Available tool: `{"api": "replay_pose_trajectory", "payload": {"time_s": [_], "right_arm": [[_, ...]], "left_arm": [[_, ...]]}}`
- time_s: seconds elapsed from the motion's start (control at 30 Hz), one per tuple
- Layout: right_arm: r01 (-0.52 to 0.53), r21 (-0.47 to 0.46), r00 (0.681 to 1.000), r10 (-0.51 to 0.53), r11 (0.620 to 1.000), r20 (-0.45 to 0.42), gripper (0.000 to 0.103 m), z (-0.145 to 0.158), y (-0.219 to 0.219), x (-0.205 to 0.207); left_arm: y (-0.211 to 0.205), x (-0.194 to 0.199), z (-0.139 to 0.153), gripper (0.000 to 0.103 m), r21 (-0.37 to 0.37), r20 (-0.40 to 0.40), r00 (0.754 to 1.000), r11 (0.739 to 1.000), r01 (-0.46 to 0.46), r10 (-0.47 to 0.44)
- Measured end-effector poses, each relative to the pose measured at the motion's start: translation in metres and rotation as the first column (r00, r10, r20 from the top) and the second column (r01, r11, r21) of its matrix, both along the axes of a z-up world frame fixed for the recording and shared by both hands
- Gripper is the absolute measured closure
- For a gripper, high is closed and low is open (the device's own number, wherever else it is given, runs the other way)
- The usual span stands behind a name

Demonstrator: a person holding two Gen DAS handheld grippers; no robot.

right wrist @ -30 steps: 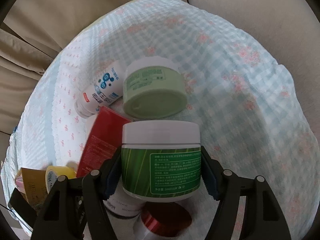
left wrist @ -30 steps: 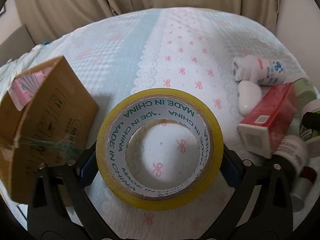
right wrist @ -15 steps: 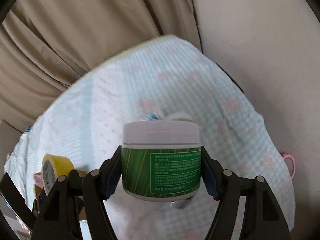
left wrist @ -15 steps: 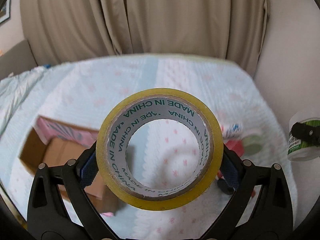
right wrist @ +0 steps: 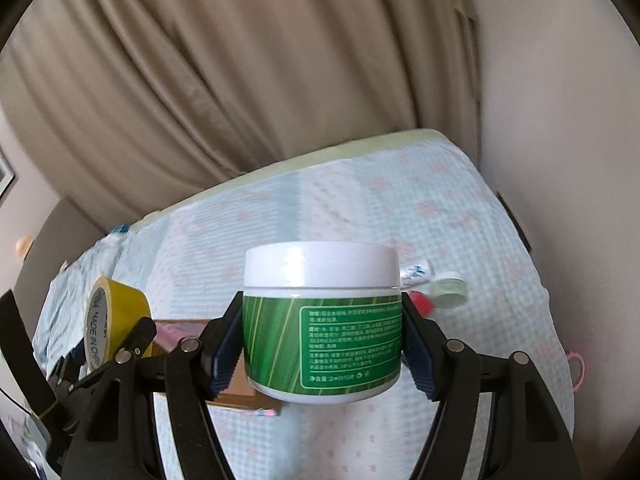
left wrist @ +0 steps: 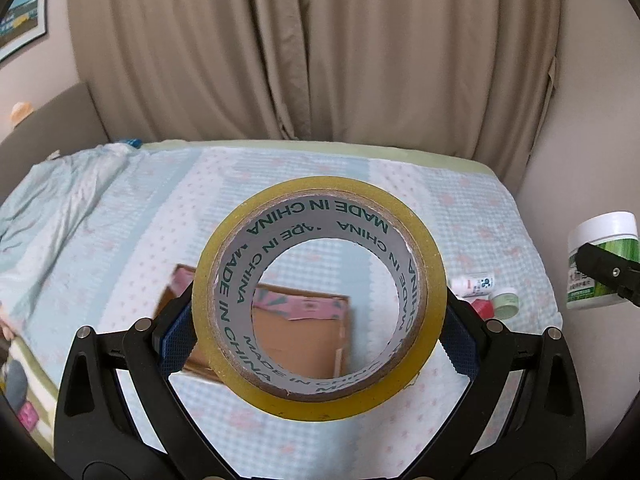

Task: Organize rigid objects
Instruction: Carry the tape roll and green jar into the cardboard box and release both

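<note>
My left gripper (left wrist: 320,336) is shut on a yellow tape roll (left wrist: 224,280) and holds it high above the bed. Through the roll's hole I see an open cardboard box (left wrist: 304,332) below on the bed. My right gripper (right wrist: 322,340) is shut on a green jar with a white lid (right wrist: 322,320), also held high. The jar also shows at the right edge of the left wrist view (left wrist: 600,260). The tape roll also shows in the right wrist view (right wrist: 116,312), with the box (right wrist: 236,384) partly hidden behind the jar.
The bed (left wrist: 120,216) has a light blue and pink cover. A small white bottle (left wrist: 474,284), a red box (left wrist: 482,306) and a pale green jar (left wrist: 506,300) lie near its right side. Beige curtains (left wrist: 320,48) hang behind; a wall stands at the right.
Both grippers have risen well above the bed with the tape roll and the jar. The objects on the bed look smaller, and the open box now lies below the tape roll.
</note>
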State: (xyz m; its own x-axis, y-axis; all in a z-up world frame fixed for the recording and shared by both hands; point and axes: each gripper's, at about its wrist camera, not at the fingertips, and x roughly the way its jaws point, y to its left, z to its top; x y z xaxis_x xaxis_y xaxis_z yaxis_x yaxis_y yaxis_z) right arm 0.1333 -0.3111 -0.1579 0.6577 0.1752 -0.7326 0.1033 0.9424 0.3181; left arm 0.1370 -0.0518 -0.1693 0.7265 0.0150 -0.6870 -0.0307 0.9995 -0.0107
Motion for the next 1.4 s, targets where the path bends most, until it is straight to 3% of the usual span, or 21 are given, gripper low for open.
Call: {"api": "replay_pose_trajectory", "payload": {"time_s": [0.3,0.6,0.77,0.9,1.07,1.4], "right_arm": [[-0.077,0.006,0.997,0.077,0.997,-0.025,0.037,0.004,0.094,0.003],[-0.036,-0.021,0.996,0.034,0.999,-0.088,0.037,-0.024,0.200,0.021],[0.007,-0.011,0.989,-0.009,1.000,-0.146,0.037,-0.057,0.241,0.037],[0.004,-0.038,0.980,-0.011,0.999,-0.199,0.037,-0.085,0.273,0.050],[-0.086,-0.097,0.958,0.055,0.992,-0.282,0.037,-0.140,0.297,0.070],[-0.249,-0.165,0.903,0.167,0.954,-0.397,0.037,-0.236,0.299,0.084]], "left_arm": [[0.103,0.007,0.000,0.004,-0.015,-0.039,0.998,0.998,0.057,-0.058],[0.186,0.049,-0.035,0.004,-0.042,-0.145,0.969,0.979,0.197,-0.201],[0.208,0.079,-0.078,0.004,-0.017,-0.233,0.927,0.955,0.297,-0.293],[0.211,0.104,-0.123,0.004,-0.052,-0.342,0.873,0.935,0.351,-0.347],[0.205,0.131,-0.177,0.004,-0.067,-0.451,0.806,0.915,0.398,-0.384],[0.174,0.160,-0.255,0.005,-0.039,-0.558,0.727,0.888,0.458,-0.400]]}}
